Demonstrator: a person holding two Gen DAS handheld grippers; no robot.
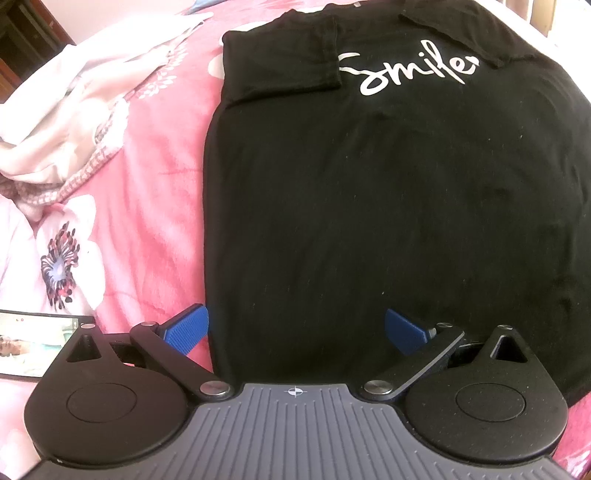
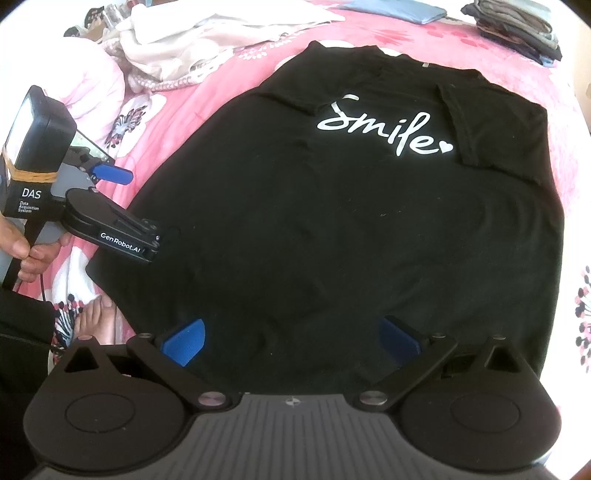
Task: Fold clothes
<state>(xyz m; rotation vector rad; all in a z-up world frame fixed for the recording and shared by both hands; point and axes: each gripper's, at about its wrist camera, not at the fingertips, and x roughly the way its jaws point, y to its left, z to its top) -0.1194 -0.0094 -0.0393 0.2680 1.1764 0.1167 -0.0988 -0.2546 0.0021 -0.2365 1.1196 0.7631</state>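
Observation:
A black T-shirt (image 1: 369, 192) with white "Smile" lettering lies flat on a pink floral bedspread, both sleeves folded inward over the chest. It also shows in the right wrist view (image 2: 351, 229). My left gripper (image 1: 297, 328) is open, hovering over the shirt's lower left hem corner, its left finger over the bedspread. In the right wrist view the left gripper (image 2: 144, 206) sits at the shirt's left edge. My right gripper (image 2: 291, 341) is open and empty above the shirt's bottom hem, near the middle.
A crumpled cream garment (image 1: 70, 110) lies to the upper left, also visible in the right wrist view (image 2: 207, 40). A phone (image 1: 33, 343) lies on the bedspread (image 1: 155, 206) at left. Folded clothes (image 2: 517, 26) are stacked far right. A bare foot (image 2: 98, 325) is near the hem.

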